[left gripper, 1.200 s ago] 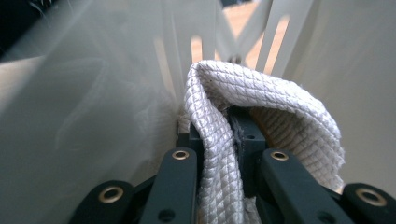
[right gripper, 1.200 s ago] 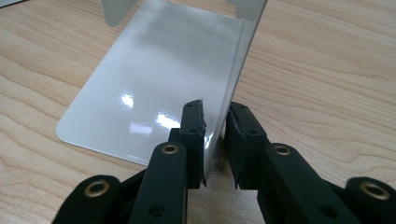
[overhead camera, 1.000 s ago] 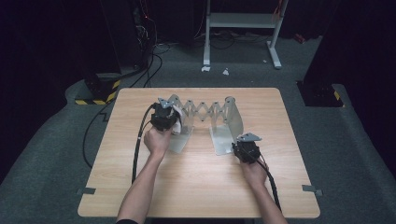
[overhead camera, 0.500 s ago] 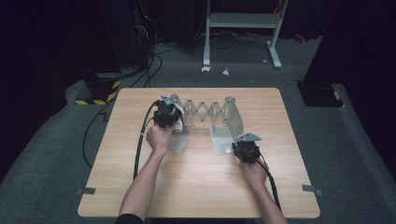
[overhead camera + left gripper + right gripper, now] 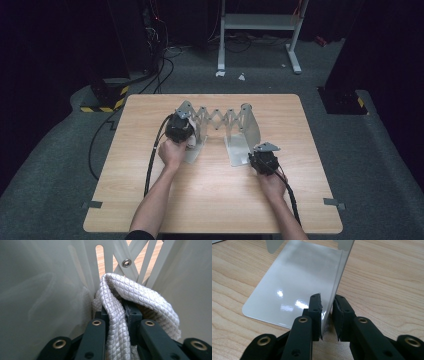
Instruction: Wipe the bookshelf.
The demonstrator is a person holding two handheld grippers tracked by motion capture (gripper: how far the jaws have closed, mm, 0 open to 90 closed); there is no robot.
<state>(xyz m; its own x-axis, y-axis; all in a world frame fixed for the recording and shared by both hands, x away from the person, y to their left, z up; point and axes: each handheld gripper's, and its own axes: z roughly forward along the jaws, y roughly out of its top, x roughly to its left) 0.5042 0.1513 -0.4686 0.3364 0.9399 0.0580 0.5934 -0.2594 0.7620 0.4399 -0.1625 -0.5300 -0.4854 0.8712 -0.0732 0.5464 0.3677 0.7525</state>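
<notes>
here, nearest the person, two forearms come in over the wooden tabletop [image 5: 210,200], each hand holding a hand-held gripper. the right hand-held gripper [image 5: 327,312] sits at the near right corner of a grey expanding metal rack [image 5: 220,127]; in the right gripper view its two black jaws straddle the near edge of the rack's upright end plate [image 5: 342,270], close to the metal on both sides, though whether they actually pinch it cannot be told. the rack's glossy flat foot [image 5: 287,290] lies on the wood to the left of that plate. the left hand-held gripper [image 5: 178,129] is a little further off, pushed into the rack's left end. in the left gripper view its jaws are clamped on a folded white quilted cloth [image 5: 117,315], which bulges up between them and lies against the pale inner wall of the rack, just below the riveted scissor bars [image 5: 130,262]. beyond the rack the tabletop ends at grey carpet [image 5: 380,150], with black cables [image 5: 160,70] and a white frame stand [image 5: 260,30] at the back.
</notes>
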